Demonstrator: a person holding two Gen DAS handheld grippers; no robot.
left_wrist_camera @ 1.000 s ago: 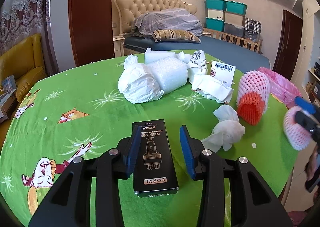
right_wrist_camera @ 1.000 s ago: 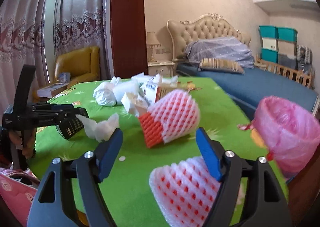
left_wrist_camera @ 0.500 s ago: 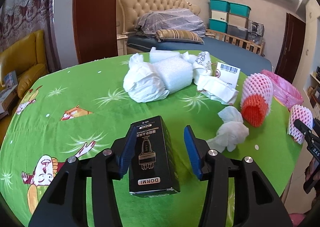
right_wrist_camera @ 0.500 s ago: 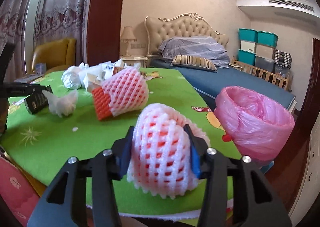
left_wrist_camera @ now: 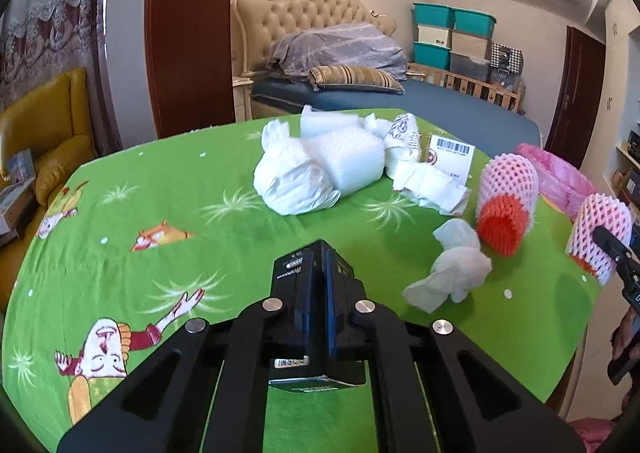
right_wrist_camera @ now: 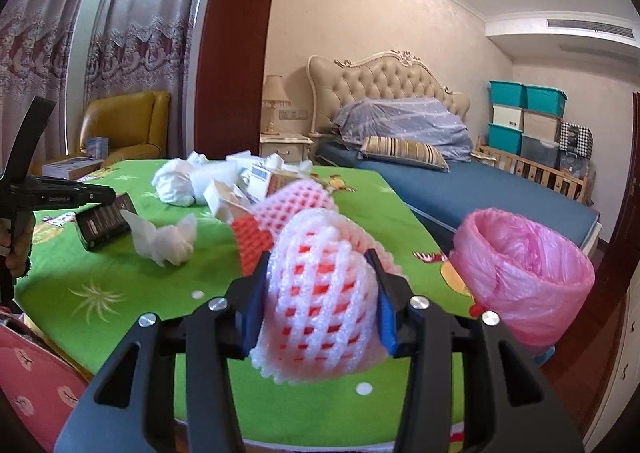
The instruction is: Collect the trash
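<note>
The left hand-held gripper [left_wrist_camera: 318,293] has clamped onto the black box [left_wrist_camera: 316,317], which half a second ago lay loose between spread fingers on the green worktop [left_wrist_camera: 160,213]; the box now stands on edge, its label largely hidden by the blue pads. The right hand-held gripper [right_wrist_camera: 318,293] stays clenched on a pink foam fruit net [right_wrist_camera: 320,293], apparently lifted just off the worktop, though the fisheye view leaves that unsure. Just beyond the black box sits a crumpled white tissue [left_wrist_camera: 452,269], and past that a second foam fruit net [left_wrist_camera: 506,201] with an orange inner sleeve, half concealed behind the held net in the right wrist view. Farther from the box, a heap of white wrappings [left_wrist_camera: 296,177], a foam block [left_wrist_camera: 348,161] and a barcoded carton [left_wrist_camera: 450,157] overlap, their edges hard to separate. The pink-lined bin [right_wrist_camera: 524,273] stands off the worktop's far side from the box, its base cut off.
</note>
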